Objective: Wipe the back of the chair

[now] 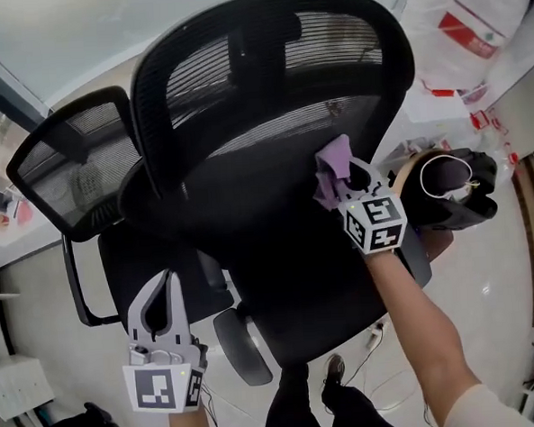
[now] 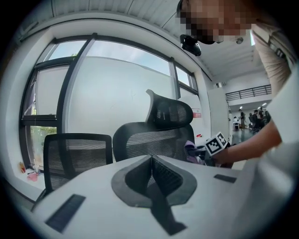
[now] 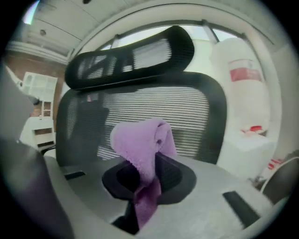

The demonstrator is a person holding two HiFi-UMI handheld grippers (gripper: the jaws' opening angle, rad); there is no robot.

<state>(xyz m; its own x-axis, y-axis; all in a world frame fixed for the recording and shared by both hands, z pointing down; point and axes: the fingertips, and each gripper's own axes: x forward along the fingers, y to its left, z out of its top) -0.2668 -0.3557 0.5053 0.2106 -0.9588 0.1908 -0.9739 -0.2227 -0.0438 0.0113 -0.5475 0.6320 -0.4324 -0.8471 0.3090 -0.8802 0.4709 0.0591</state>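
Observation:
A black mesh office chair shows its back (image 1: 269, 100) in the middle of the head view. My right gripper (image 1: 342, 184) is shut on a purple cloth (image 1: 333, 163) and holds it against the lower right of that back. In the right gripper view the cloth (image 3: 142, 144) bulges out above the gripper (image 3: 149, 173), close to the chair back (image 3: 154, 109), with the headrest (image 3: 131, 53) above. My left gripper (image 1: 167, 282) hangs low at the left, away from the back, shut with nothing in it. In the left gripper view its jaws (image 2: 152, 161) meet and face the chair back (image 2: 149, 140).
A second black mesh chair (image 1: 75, 170) stands to the left, close beside the first. A white plastic bag (image 1: 463, 25) with red print sits at the upper right. A dark bag (image 1: 450, 188) lies just right of my right gripper. The chair base and cables are on the floor below.

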